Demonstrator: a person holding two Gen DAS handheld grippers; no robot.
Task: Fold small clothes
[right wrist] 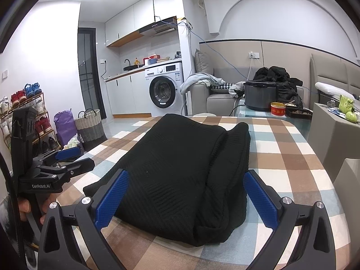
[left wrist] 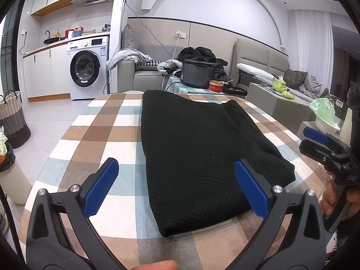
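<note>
A black ribbed knit garment (left wrist: 193, 148) lies folded lengthwise on the checked tablecloth (left wrist: 99, 135); it also shows in the right wrist view (right wrist: 180, 171). My left gripper (left wrist: 176, 187) is open and empty, held above the garment's near end. My right gripper (right wrist: 186, 199) is open and empty, with its blue pads on either side of the garment's near end, just above it. The right gripper shows at the right edge of the left wrist view (left wrist: 324, 144). The left gripper shows at the left of the right wrist view (right wrist: 65, 159).
Beyond the table stand a dark cooker pot (left wrist: 196, 73), a red can (left wrist: 216, 86) and a dark tray on a small side table. A grey sofa (left wrist: 139, 72) with clothes, a washing machine (left wrist: 87, 67), woven baskets (right wrist: 90, 124) and a shoe rack (right wrist: 27, 112) surround the table.
</note>
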